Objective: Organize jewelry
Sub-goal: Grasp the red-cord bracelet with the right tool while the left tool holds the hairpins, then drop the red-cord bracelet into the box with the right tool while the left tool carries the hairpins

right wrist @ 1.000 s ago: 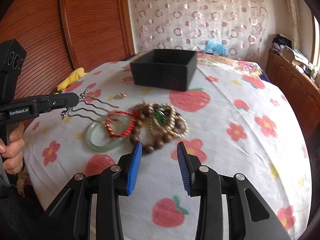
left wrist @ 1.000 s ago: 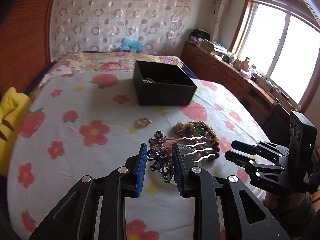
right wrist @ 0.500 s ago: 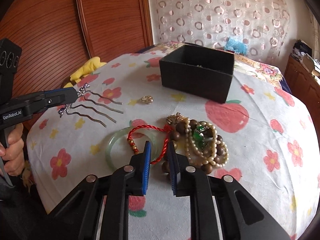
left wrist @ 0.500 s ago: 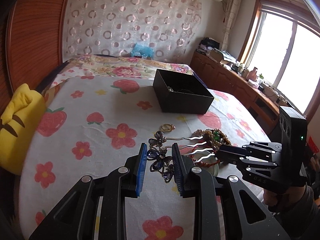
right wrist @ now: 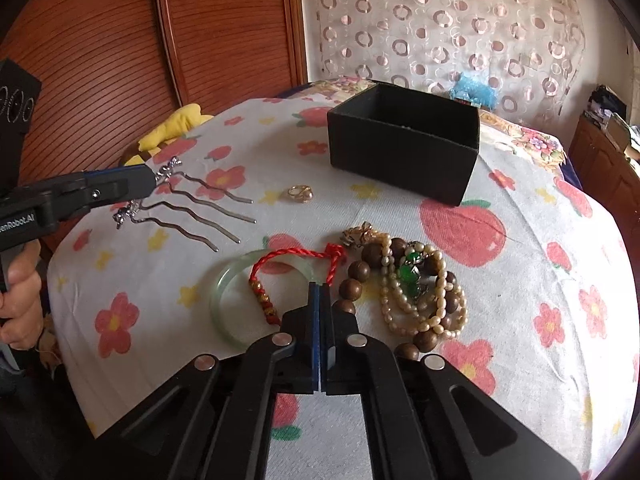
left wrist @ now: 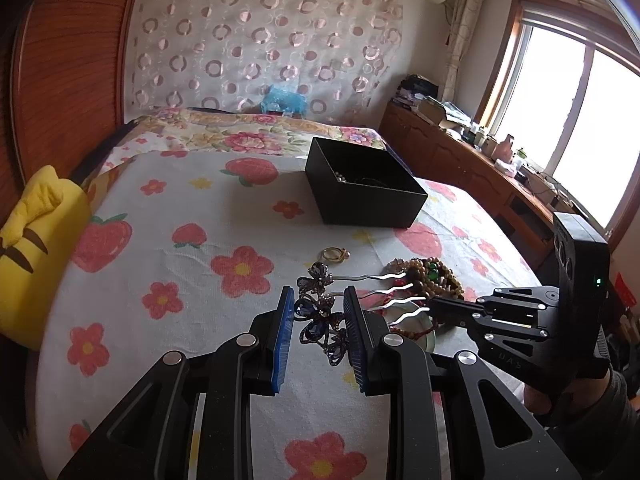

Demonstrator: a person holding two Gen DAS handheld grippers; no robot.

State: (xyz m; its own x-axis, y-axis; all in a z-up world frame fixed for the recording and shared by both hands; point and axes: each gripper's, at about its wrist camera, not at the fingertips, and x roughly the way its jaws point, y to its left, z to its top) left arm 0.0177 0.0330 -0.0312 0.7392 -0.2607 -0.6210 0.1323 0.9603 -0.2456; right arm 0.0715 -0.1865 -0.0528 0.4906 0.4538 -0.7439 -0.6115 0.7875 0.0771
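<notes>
Two grippers at work above a white bedspread (left wrist: 160, 264) printed with strawberries and flowers. On the left gripper (left wrist: 320, 320), blue pads clenched on the ornament of a silver hair comb with a dark blue crystal butterfly top (left wrist: 320, 314). Held clear of the cloth, with its four wavy prongs pointing toward the jewelry pile; seen from the right wrist as well, at the tip of the left gripper (right wrist: 148, 184), with the comb (right wrist: 192, 208) hanging above the fabric.

On the right gripper (right wrist: 320, 292), pads pressed flat together, tips down at the far rim of a pale green jade bangle (right wrist: 224, 288) lying on the cloth. Cannot tell whether anything is caught between them. Draped across the bangle, a red braided cord bracelet with gold beads (right wrist: 288, 256), its knotted end just beside the pads.

Just right of that, tangled in one heap: a brown wooden bead bracelet (right wrist: 360, 270), a cream pearl strand (right wrist: 436, 280) and a green stone pendant (right wrist: 410, 270).

Farther back, a small gold ring (right wrist: 300, 193) alone on the fabric, between the comb's prongs and an open black square box (right wrist: 400, 156). Inside the box, some small pieces, too dim to identify.

At the bed's left edge, a yellow plush toy (left wrist: 36, 240).
</notes>
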